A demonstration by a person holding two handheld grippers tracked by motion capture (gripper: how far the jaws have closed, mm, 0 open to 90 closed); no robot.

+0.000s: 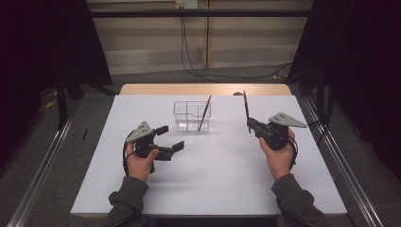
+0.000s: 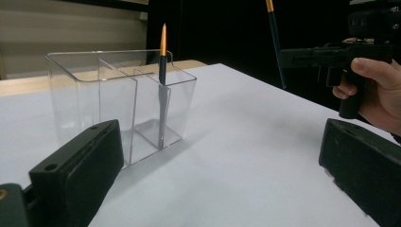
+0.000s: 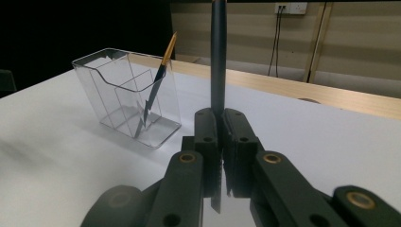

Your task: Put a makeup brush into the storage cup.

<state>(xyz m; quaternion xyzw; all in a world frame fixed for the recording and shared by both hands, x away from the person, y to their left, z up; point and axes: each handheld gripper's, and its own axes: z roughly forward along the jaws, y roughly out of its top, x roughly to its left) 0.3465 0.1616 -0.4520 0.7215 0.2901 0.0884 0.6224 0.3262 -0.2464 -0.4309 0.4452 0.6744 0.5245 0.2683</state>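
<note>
One light, stiff, slippery pencil (image 3: 218, 56) is clamped low on its shaft by the right gripper (image 3: 220, 124), while the left gripper (image 2: 213, 156) fingers are held open.

A lab: white table (image 1: 213, 179), black curtains (image 1: 359, 56), floor rails (image 1: 42, 165).

I see my two grippers, left (image 1: 171, 139) and right (image 1: 249, 122). Both are black, with chunky flat jaws, round brass screws and a grey three-cornered plate on top. A black cable trails off each. My sleeves (image 1: 126, 193) are dark grey.
</note>
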